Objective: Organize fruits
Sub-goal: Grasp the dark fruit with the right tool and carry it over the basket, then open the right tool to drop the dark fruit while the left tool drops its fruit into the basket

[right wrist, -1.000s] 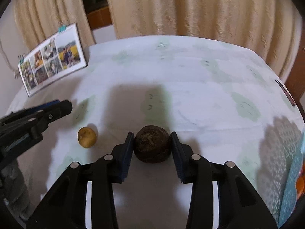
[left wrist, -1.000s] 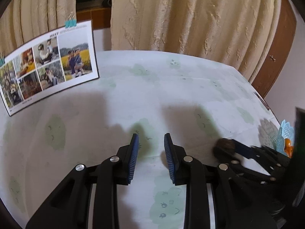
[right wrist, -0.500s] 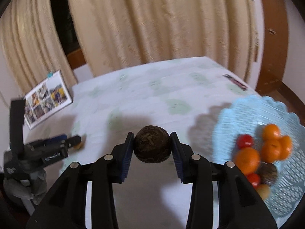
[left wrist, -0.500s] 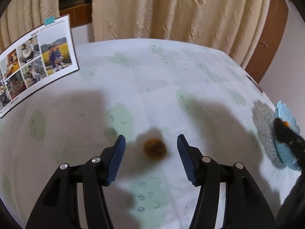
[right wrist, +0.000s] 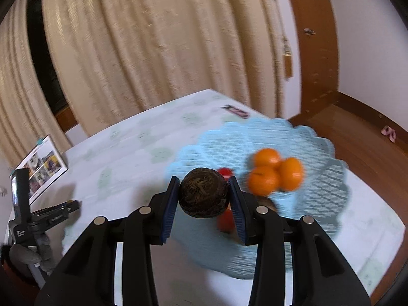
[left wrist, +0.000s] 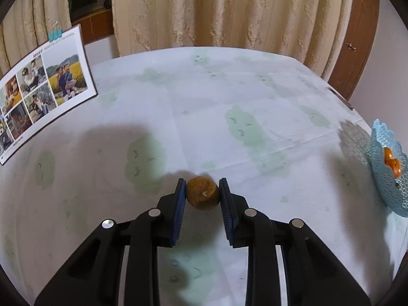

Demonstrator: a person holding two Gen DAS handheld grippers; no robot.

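Left jaws have closed around the brown fruit [left wrist: 202,196].

Left wrist view: low and close over the surface [left wrist: 204,97], facing the curtain [left wrist: 229,10]. Right wrist view: higher, tilted down over the basket [right wrist: 329,183], blurred. Shared by both: surface, curtain, photo board [left wrist: 43,89], basket, door [left wrist: 354,38].

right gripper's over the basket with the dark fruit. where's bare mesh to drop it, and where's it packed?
Bare mesh: the far-left part of the blue basket, behind the dark fruit in the right gripper, and the right rim side beyond the three oranges. Crowded: the centre, with the oranges and red fruits beside the gripper.
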